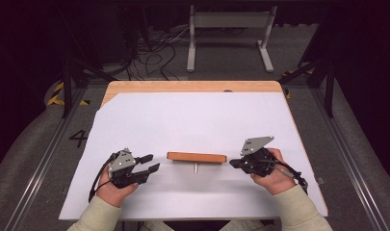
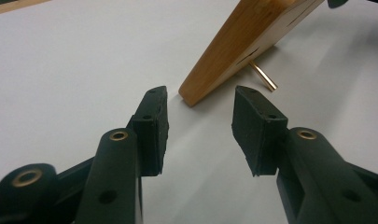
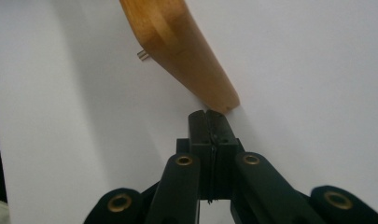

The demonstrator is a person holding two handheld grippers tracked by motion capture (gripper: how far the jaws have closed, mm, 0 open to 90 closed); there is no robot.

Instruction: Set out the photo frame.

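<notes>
Block [image 1: 196, 157] lay between both grippers; left gripper [image 1: 148, 163] had jaws apart, lined up on its end, right gripper [image 1: 232, 163] was closed empty at the other end, likely to brace it.

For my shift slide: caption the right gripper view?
Shut right tongs point at the end of a flat orange-brown wooden block on white sheet.

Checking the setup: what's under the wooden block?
A brass pin sticks out from beneath the wooden block, above the white sheet. Where the pin attaches is covered.
</notes>
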